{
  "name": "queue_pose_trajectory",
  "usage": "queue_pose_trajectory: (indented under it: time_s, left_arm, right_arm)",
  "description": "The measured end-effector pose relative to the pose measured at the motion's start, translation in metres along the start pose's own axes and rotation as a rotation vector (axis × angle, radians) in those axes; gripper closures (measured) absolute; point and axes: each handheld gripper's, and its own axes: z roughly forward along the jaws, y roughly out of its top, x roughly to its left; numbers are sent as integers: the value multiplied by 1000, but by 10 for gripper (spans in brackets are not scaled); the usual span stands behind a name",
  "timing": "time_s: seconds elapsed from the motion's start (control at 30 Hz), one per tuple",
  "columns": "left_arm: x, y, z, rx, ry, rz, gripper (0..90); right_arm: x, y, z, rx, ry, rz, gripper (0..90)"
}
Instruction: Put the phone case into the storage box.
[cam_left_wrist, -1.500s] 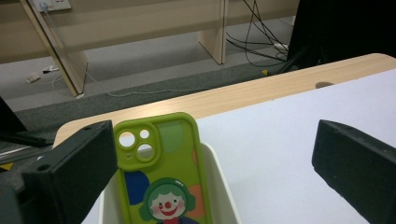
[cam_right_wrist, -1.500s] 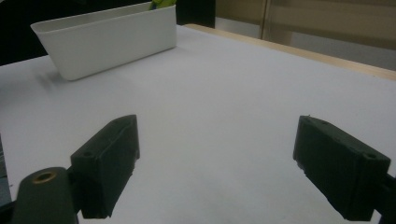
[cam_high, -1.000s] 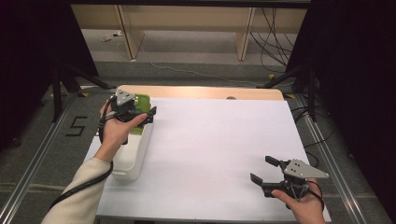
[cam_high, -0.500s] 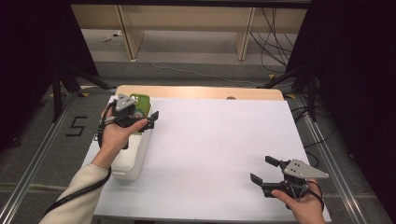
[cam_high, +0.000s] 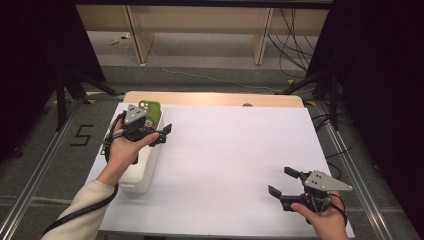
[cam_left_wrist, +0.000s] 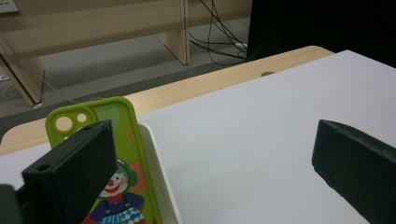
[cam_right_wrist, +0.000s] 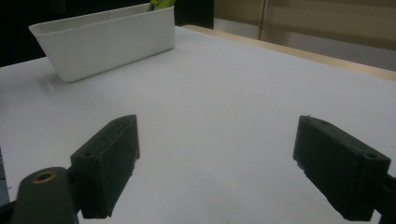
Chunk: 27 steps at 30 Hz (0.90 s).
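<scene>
Left gripper (cam_high: 161, 134) was wide open, empty; green phone case (cam_left_wrist: 119, 163) sat just behind its left jaw, in white bin (cam_high: 145, 172).

The green phone case (cam_high: 150, 114) leans upright at the far end of the white bin (cam_high: 145, 170), its back facing out, with two round camera cut-outs near its top corner and a cartoon clown printed lower down (red smile, green hair, blue checked outfit). Its top edge rises above the bin's rim. The bin is a long, plain white tub standing at the table's left edge.
</scene>
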Motion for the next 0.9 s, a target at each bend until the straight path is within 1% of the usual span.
queue_pose_trajectory:
  time_s: [0.1,0.17,0.23,0.33,0.37,0.4,0.47,0.5,0.53,0.6,0.63,0.8,0.9]
  left_arm:
    - [-2,0,-4,-4,-8,2,0]
    - [-3,-1,-5,-4,-12,11,0]
    - [-6,-2,-7,-3,-22,-4,1]
    - [-7,-4,-9,-7,-25,19,1]
    - [-7,-4,-9,-8,-37,18,1]
    - [-8,-4,-10,-11,-27,21,1]
    - [-8,-4,-11,-13,-29,21,1]
    - [-9,-4,-11,-12,-31,22,2]
    - [-9,-5,-10,-12,-45,23,2]
    - [-10,-5,-10,-13,-49,27,2]
    - [-10,-5,-11,-12,-38,27,2]
    - [-14,-6,-13,-24,-50,34,2]
    - [-17,-8,-13,-20,-60,39,2]
  right_arm:
    - [0,0,0,5,1,-1,157]
    - [0,0,0,-1,1,-2,157]
    - [0,0,0,1,-1,0,157]
    - [0,0,0,2,0,-1,157]
    - [0,0,0,-1,1,0,157]
    - [0,0,0,1,0,0,157]
    - [0,0,0,3,2,0,157]
    - [0,0,0,3,2,-1,157]
    - [0,0,0,3,1,-1,157]
    - [0,0,0,-1,1,2,157]
    - [0,0,0,-1,0,0,157]
    - [0,0,0,-2,2,-1,157]
    - [0,0,0,-1,3,-3,157]
